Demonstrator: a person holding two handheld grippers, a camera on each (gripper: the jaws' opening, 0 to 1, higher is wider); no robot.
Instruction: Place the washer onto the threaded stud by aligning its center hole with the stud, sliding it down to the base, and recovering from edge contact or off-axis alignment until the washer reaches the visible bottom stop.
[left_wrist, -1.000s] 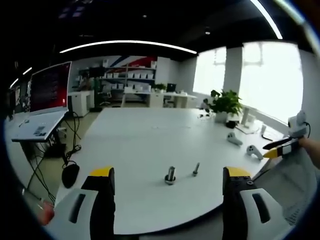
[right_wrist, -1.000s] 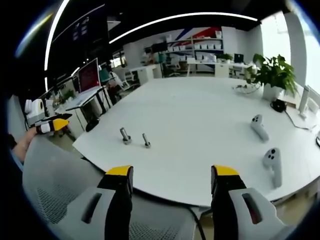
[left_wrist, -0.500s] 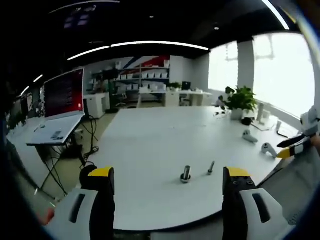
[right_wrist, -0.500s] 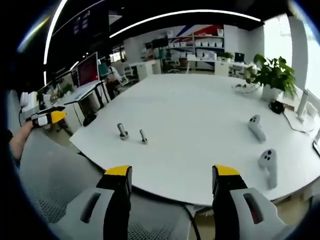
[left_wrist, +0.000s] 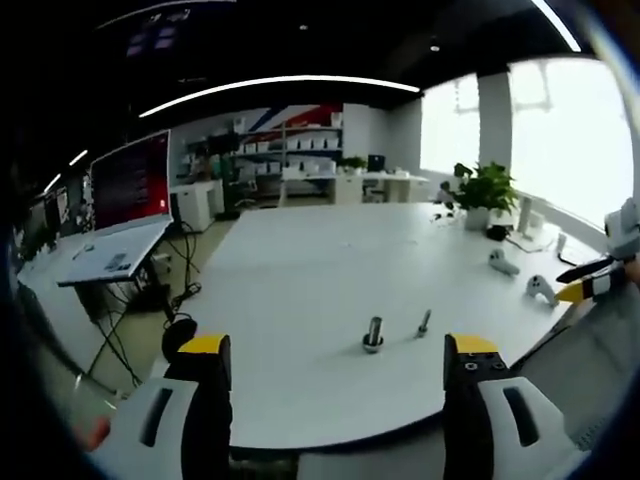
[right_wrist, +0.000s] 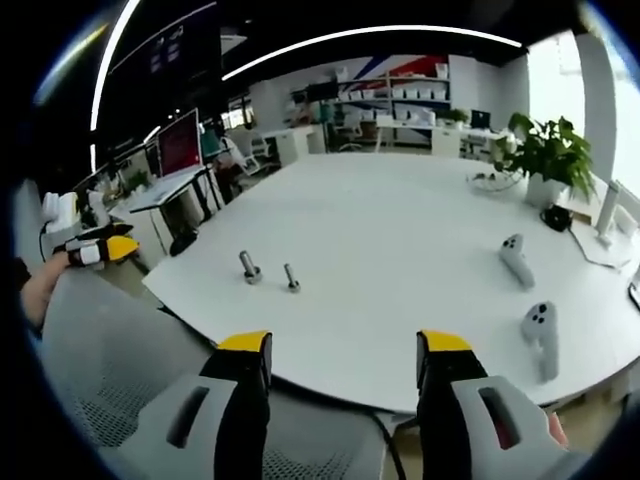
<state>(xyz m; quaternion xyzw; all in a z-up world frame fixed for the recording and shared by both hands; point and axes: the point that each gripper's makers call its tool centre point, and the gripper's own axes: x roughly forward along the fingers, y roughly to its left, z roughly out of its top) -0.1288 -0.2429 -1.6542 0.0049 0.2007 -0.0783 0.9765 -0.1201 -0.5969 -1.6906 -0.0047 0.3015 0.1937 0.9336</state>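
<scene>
In the left gripper view, the left hand-held gripper (left_wrist: 335, 365) has its jaws spread wide with nothing between them, held off the near edge of the white desk (left_wrist: 300, 270). Between the jaws, on the desk near that edge, stands the stud (left_wrist: 373, 334); whether the washer sits at its base I cannot tell. Just right of it stands a thinner bolt (left_wrist: 424, 323). Further right lie 2 white controllers (left_wrist: 540, 290).

In the right gripper view, the left hand-held gripper's yellow tip shows at far left, then the stud (right_wrist: 249, 268), bolt (right_wrist: 291, 279) and controllers (right_wrist: 540, 335). The right hand-held gripper (right_wrist: 345, 355) is likewise spread and empty.
</scene>
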